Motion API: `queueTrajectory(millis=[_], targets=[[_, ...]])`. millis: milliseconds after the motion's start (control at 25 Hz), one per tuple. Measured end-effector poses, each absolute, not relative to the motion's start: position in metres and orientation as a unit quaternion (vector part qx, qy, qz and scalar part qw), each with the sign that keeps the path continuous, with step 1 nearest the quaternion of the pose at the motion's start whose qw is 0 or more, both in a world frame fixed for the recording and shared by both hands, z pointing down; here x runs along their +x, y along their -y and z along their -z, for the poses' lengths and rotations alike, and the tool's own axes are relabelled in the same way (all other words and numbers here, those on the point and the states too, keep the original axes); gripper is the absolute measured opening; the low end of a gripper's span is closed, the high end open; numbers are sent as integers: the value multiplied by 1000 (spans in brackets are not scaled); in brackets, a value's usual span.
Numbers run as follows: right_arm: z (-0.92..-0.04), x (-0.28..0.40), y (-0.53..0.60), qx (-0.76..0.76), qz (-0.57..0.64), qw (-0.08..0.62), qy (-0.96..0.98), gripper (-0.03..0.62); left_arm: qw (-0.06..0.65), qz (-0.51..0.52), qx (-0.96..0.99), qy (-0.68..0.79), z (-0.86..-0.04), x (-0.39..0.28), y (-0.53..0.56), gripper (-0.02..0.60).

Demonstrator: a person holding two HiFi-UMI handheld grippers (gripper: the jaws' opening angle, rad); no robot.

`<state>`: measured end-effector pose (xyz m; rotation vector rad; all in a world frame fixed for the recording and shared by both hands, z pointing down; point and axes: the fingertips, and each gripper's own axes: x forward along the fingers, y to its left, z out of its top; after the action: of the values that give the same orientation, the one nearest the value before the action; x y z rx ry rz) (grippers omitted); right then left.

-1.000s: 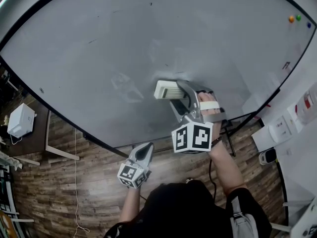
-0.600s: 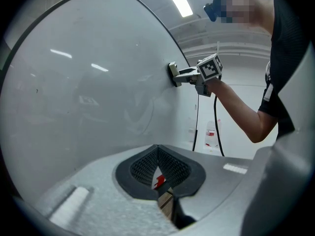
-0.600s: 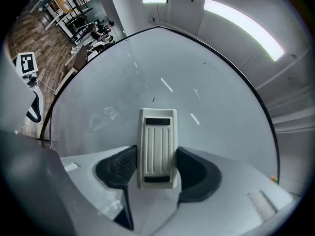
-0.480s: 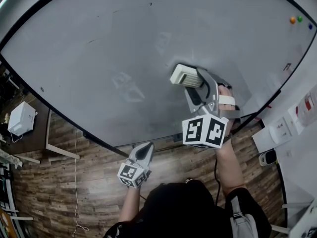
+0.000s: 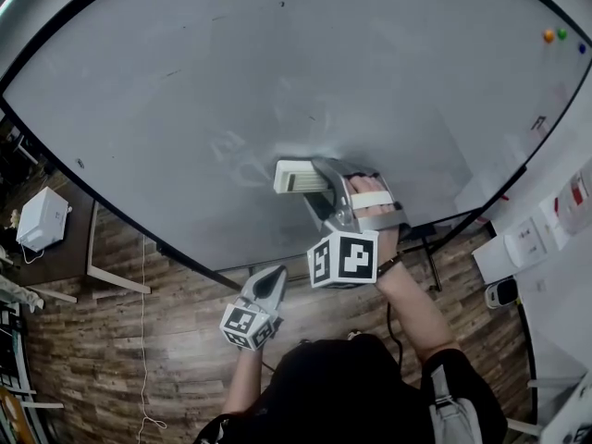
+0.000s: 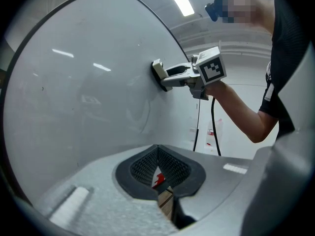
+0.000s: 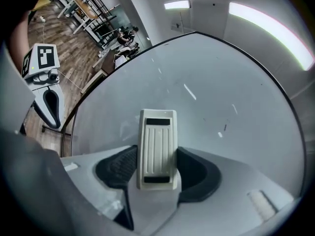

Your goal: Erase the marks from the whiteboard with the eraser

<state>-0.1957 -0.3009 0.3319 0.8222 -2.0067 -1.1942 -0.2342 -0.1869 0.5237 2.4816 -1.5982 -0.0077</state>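
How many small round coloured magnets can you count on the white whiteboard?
3, all at the large white whiteboard's top right corner in the head view: an orange magnet, a green magnet beside it, a blue magnet nearer the edge. Others may lie out of frame.

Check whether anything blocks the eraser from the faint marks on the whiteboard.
Nothing visible does. The right gripper presses the eraser on the whiteboard; only bare board separates it from the faint marks.

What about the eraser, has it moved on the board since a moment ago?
Yes. The eraser, clamped by the right gripper, slid left and down the whiteboard, nearer the faint smudge, farther from the coloured magnets.
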Motion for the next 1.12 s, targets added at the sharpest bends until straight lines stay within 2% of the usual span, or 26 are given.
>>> queueTrajectory(millis=[280, 440, 840, 960, 1120], targets=[[-258, -129, 334, 413, 426, 284, 753, 250, 90, 4, 843, 531, -522, -229, 190, 9], [-250, -98, 346, 454, 413, 285, 737, 250, 92, 0, 844, 529, -526, -227, 186, 9], [-319, -190, 305, 350, 480, 338, 729, 250, 102, -2, 829, 550, -532, -244, 173, 9], [-298, -191, 305, 351, 484, 320, 735, 250, 108, -2, 824, 556, -535, -250, 173, 9], [-260, -157, 319, 393, 474, 295, 731, 250, 105, -3, 830, 547, -531, -238, 176, 9]])
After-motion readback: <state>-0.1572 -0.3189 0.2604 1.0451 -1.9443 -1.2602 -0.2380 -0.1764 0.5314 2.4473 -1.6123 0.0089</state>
